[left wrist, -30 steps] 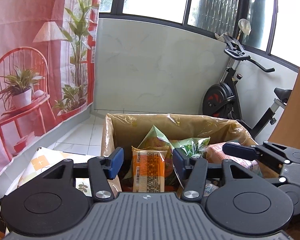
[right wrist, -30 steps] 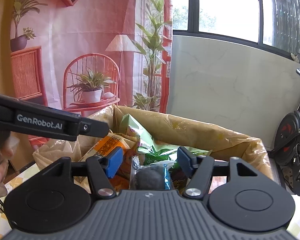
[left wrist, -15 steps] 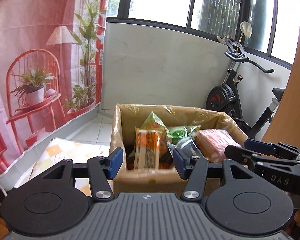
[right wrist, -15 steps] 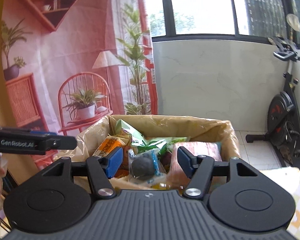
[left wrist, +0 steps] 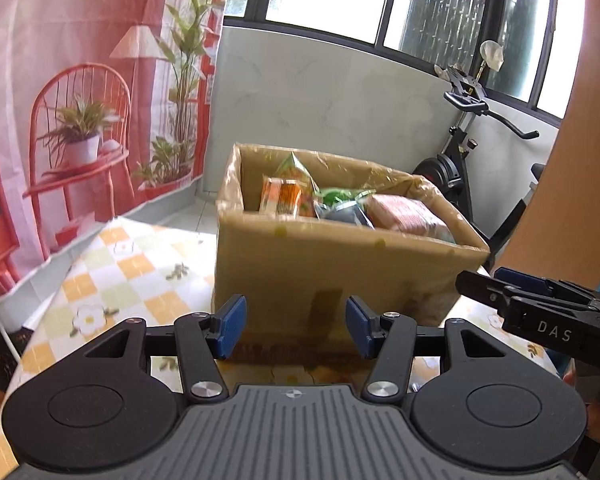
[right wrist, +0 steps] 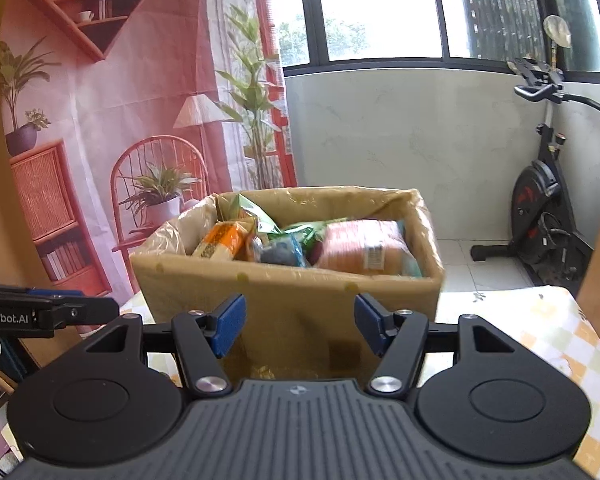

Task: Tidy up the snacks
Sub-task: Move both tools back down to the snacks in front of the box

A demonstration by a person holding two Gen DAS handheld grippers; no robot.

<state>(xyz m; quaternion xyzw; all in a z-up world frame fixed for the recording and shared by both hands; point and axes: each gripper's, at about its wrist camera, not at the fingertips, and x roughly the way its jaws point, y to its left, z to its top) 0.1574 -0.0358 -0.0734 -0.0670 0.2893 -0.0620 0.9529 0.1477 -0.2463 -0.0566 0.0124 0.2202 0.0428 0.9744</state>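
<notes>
On the table: we see a brown cardboard box lined with clear plastic film (left wrist: 340,276) standing on a tablecloth checked in yellow, green and white with small flowers (left wrist: 112,276), a little beyond both our grippers.
Box contents: we count an orange rectangular snack packet (right wrist: 220,240) at the left, a green foil bag (right wrist: 256,216) behind it, a dark round snack in a clear blue-edged wrapper (right wrist: 280,252) in the middle, and a pink wrapped pack with a barcode label (right wrist: 364,248) at the right; all lie inside the box, leaning on one another.
Left gripper (left wrist: 296,330): our blue-padded jaws stand apart with nothing between them, aimed at the near wall of the box without touching it.
Right gripper (right wrist: 300,330): our jaws stand a little wider, also holding nothing, clear of the near wall.
Each from the other: our right gripper's black fingers enter the left view at the right edge; our left one's enter the right view at the left edge.
Far side: we see a black exercise bike (right wrist: 548,216) on the tiled floor at the right and a pink printed backdrop with chair and plants (right wrist: 112,120) at the left.
</notes>
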